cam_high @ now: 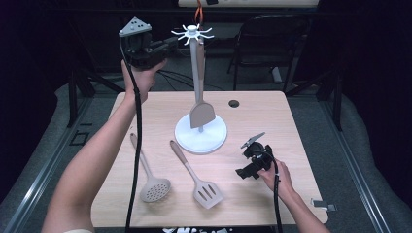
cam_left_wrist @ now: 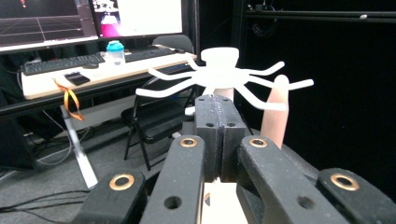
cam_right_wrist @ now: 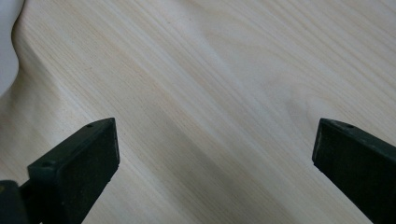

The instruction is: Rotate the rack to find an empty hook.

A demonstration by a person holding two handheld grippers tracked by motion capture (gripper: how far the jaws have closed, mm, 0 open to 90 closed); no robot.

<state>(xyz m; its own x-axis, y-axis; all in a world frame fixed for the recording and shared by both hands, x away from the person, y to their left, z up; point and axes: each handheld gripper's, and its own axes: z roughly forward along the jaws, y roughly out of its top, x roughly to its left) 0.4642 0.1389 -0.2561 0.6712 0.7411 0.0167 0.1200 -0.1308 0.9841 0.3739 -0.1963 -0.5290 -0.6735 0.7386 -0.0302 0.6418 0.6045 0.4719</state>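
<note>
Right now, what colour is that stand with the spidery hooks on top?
White stand; clearest in the high view.

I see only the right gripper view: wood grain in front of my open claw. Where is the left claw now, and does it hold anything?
Observer: The left claw is raised beside the hooked top of a white stand. It is shut, and I see nothing in it.
Operator: Is any utensil on the stand?
Observer: Yes, one solid spatula hangs from a hook, blade down.
Operator: What lies on the table near me?
Observer: A slotted turner and, to its left in the high view, a perforated skimmer. Both lie flat on the table.
</note>
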